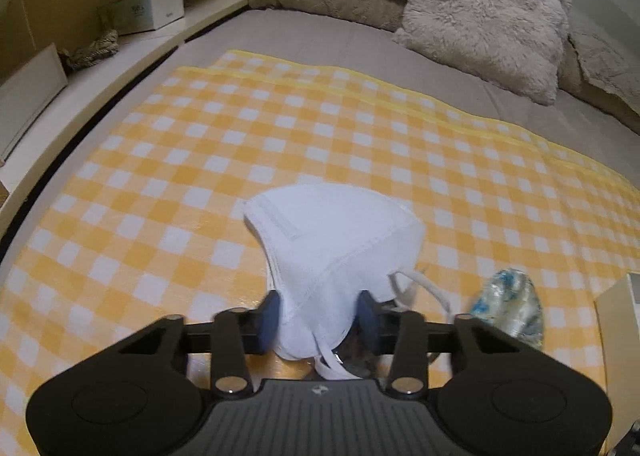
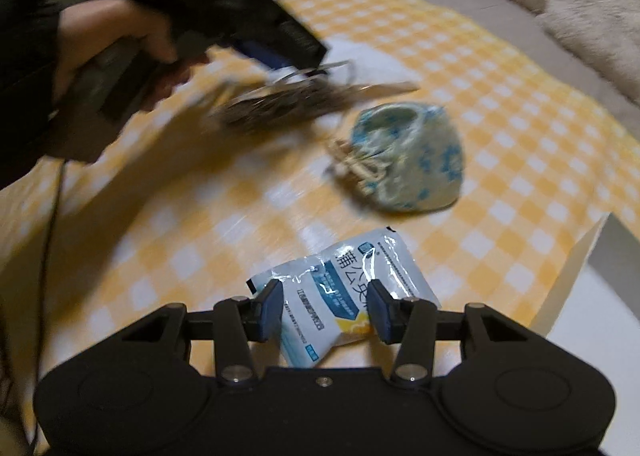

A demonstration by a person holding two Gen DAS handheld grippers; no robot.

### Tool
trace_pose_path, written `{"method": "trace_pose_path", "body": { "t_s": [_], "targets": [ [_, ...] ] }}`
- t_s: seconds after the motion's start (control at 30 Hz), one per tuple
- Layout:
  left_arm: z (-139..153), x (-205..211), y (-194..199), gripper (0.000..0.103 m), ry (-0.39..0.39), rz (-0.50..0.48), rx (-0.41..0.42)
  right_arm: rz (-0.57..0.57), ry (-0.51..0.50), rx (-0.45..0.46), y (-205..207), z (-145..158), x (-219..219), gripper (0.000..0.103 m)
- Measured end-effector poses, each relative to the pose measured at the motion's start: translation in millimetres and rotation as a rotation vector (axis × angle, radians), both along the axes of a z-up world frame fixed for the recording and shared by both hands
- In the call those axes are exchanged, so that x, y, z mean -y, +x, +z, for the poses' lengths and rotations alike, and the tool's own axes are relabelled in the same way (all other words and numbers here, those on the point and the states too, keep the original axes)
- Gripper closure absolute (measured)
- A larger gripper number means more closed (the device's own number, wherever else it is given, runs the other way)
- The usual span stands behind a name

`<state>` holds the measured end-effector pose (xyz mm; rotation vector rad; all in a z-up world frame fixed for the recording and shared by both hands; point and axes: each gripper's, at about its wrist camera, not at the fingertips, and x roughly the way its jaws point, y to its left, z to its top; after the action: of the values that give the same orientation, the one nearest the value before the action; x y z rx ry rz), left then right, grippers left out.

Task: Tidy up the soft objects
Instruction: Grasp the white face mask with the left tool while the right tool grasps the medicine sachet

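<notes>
My left gripper is shut on a white face mask and holds it above the yellow checked cloth. My right gripper is shut on a crinkled white and blue sachet with printed text. A blue and white patterned pouch with a drawstring lies on the cloth ahead of the right gripper; it also shows at the right of the left wrist view. The left gripper and the hand holding it show blurred in the right wrist view, with a dark blurred object under it.
The cloth lies on a grey bed with fluffy beige pillows at the head. A shelf at the left holds a tissue box and a rope bundle. A white box edge stands at the right.
</notes>
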<state>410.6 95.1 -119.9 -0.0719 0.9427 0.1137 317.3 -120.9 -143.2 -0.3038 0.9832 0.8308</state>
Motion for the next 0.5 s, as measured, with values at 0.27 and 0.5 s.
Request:
{"method": "trace_pose_path", "body": {
  "t_s": [0.27,0.5],
  "targets": [
    [4.5,5.6,-4.0,0.084,-0.024,-0.026,0.007,0.108,-0.003,0.059,-7.8,18.6,-2.3,0.014],
    [10.3,-7.4,-9.7,0.029,-0.083,0.003,0.073,0.160,-0.093,0.036,4.8,-5.1,-11.9,0.005]
  ]
}}
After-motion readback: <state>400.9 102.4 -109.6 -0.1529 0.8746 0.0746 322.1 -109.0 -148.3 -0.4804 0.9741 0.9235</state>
